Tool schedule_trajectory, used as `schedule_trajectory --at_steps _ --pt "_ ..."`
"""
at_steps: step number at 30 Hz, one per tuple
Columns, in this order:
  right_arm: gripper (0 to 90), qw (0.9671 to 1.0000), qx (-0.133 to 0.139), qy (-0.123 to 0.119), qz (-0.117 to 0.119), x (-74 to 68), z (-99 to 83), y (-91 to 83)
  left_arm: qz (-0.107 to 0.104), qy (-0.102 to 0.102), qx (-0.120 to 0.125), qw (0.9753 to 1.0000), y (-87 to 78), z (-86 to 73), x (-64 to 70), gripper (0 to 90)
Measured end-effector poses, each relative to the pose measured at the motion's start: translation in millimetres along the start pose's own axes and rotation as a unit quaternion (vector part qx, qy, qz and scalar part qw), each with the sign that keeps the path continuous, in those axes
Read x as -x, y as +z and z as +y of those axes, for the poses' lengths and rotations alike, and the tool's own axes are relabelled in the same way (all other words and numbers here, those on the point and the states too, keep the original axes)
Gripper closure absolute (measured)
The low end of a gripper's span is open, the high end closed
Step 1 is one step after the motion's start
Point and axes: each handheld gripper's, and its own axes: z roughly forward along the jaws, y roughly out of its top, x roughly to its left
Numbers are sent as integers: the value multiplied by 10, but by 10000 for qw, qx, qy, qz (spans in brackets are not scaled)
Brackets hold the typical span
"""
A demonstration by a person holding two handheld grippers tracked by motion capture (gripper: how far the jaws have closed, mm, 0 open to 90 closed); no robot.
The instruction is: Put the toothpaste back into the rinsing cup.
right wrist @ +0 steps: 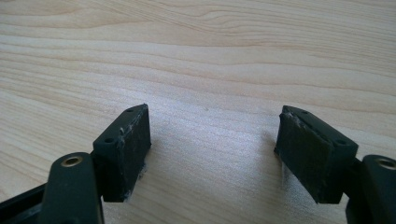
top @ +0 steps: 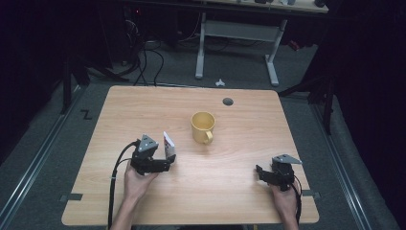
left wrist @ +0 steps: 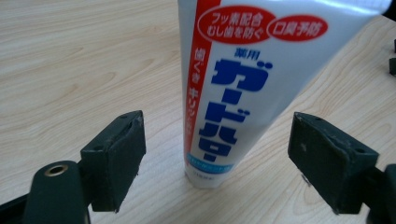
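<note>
A white toothpaste tube [left wrist: 229, 88] with a red stripe and blue lettering stands on its cap on the wooden table [top: 239, 191]. In the high view the tube [top: 168, 144] is left of centre. My left gripper [top: 167, 160] is open, its jaws set wide on either side of the tube's lower end without touching it; in the left gripper view that gripper [left wrist: 217, 158] frames the cap. A yellow mug [top: 203, 127] stands upright at mid-table, handle toward me. My right gripper [top: 261, 173] rests low at the right, open, with bare wood between its jaws [right wrist: 212, 149].
A round grey cable port [top: 228, 101] is set in the far part of the tabletop. Beyond the table stand a white desk frame [top: 237, 33] and floor cables [top: 143, 62]. Open tabletop lies between the two grippers.
</note>
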Motion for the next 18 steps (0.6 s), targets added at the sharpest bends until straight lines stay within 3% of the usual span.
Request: schedule_trajectory --at_steps 10,18 --pt "262 10000 2 -9 -1 1 0 0 105 310 -117 9994 125 95 41 249" --pt "262 10000 3 -6 -4 1 -1 0 17 344 -38 9994 204 128 50 324"
